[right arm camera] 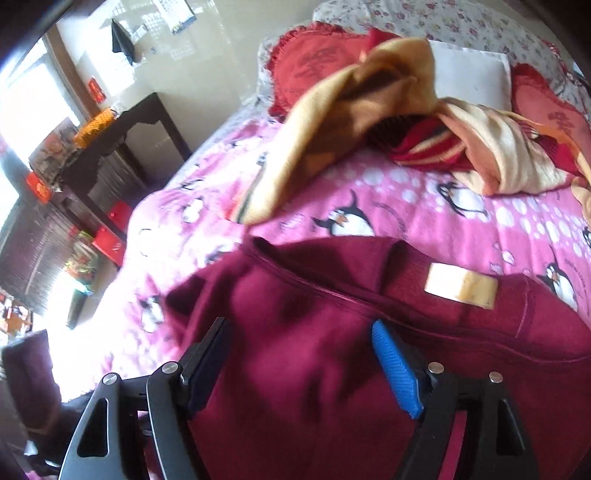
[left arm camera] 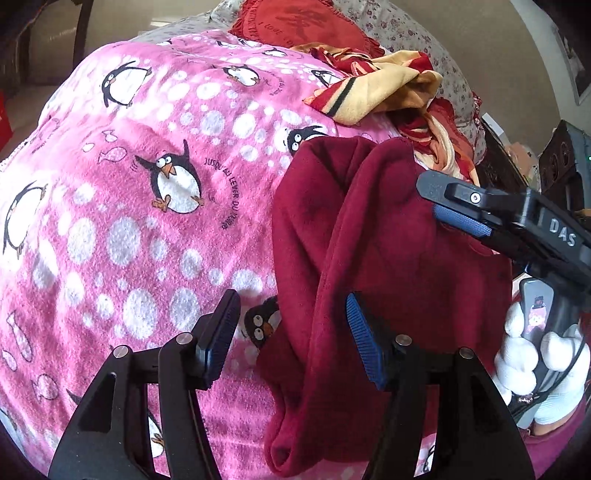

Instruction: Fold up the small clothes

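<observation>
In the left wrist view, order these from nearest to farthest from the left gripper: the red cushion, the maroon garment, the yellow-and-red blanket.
From the left gripper:
1. Maroon garment, by the right fingertip.
2. Yellow-and-red blanket, crumpled, upper right.
3. Red cushion, behind it, at the top.

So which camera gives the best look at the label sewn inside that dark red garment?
The right wrist view: the pale label lies face-up by the neckline of the maroon garment. The left wrist view shows only folded maroon cloth, no label.
</observation>
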